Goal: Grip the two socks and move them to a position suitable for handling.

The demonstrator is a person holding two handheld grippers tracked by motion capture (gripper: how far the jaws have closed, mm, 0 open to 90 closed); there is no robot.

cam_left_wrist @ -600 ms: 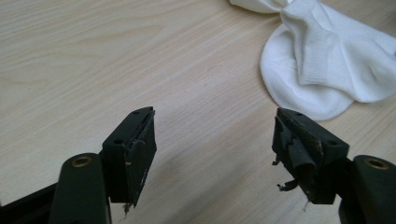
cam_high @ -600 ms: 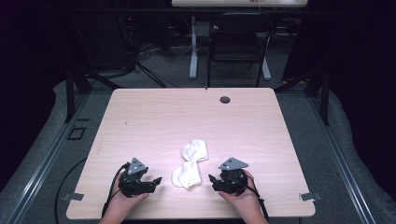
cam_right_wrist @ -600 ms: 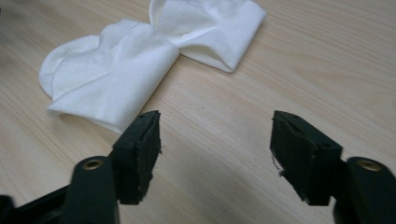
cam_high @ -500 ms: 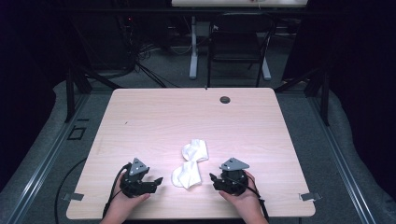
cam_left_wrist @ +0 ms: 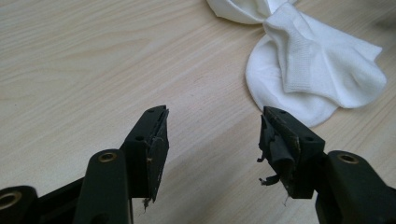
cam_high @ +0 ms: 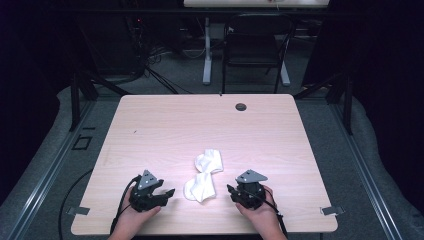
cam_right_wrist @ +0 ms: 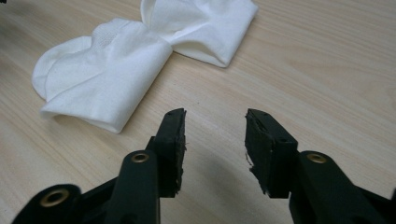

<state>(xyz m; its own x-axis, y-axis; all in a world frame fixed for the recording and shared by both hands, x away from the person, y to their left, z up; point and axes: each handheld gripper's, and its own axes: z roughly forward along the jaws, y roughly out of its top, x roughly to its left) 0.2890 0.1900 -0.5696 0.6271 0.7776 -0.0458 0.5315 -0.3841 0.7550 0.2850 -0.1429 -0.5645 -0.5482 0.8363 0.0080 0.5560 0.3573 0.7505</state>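
Two white socks lie touching near the table's front middle: the nearer sock (cam_high: 200, 187) and the farther sock (cam_high: 209, 161). My left gripper (cam_high: 167, 193) rests low on the table just left of the nearer sock, open, nothing between its jaws. In the left gripper view the nearer sock (cam_left_wrist: 317, 74) lies ahead and to the right of my left gripper (cam_left_wrist: 215, 130). My right gripper (cam_high: 231, 192) sits right of the nearer sock, open and empty. The right gripper view has the nearer sock (cam_right_wrist: 100, 74) ahead-left of my right gripper (cam_right_wrist: 215, 128), with the farther sock (cam_right_wrist: 205, 25) beyond.
The light wood table (cam_high: 165, 125) has a small dark round grommet (cam_high: 241, 106) near its far edge. A black chair (cam_high: 255, 45) and a desk leg (cam_high: 206, 50) stand beyond the table, with dark floor around.
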